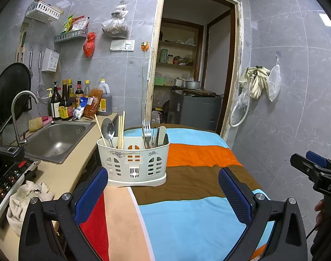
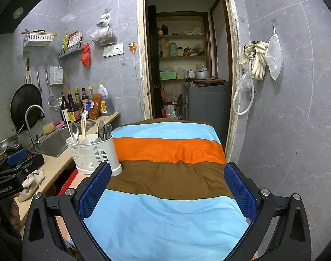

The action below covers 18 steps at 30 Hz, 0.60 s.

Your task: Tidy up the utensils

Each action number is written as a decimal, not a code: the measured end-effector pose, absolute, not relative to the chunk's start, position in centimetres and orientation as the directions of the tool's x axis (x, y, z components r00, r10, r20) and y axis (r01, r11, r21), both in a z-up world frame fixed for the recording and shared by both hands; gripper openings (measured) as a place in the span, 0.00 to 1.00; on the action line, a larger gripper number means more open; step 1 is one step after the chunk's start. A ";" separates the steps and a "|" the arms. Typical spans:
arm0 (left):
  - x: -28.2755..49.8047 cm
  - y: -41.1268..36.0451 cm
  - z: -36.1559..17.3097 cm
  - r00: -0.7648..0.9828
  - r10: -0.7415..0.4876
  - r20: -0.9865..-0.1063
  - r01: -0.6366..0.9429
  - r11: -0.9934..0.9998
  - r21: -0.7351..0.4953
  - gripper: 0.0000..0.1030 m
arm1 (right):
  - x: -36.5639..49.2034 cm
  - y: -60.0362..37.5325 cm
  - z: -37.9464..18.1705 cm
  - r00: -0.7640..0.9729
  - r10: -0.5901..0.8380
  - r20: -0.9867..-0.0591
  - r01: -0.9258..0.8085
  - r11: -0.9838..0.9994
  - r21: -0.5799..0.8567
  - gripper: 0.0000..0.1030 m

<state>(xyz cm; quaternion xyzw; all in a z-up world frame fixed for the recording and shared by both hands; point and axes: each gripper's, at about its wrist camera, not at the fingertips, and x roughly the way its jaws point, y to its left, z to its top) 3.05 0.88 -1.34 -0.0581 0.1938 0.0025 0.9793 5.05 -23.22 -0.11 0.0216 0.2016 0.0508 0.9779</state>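
Standing upright at the left edge of the striped cloth (image 1: pixel 187 217), the utensil caddy (image 1: pixel 134 163) lies straight ahead of the left gripper (image 1: pixel 163 195) and up-left of the right gripper (image 2: pixel 167 195), both spread apart and empty, left nearer.

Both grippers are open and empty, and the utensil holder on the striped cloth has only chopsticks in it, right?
Not quite. The left wrist view shows the utensil holder also holds a spoon and forks beside the chopsticks. The rest stands.
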 end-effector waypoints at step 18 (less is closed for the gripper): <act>3.3 0.8 -1.2 0.924 -0.018 -0.382 -0.026 0.994 -0.107 0.99 | 5.1 -23.4 -0.1 0.913 0.108 -0.394 -0.091 0.994 0.062 0.98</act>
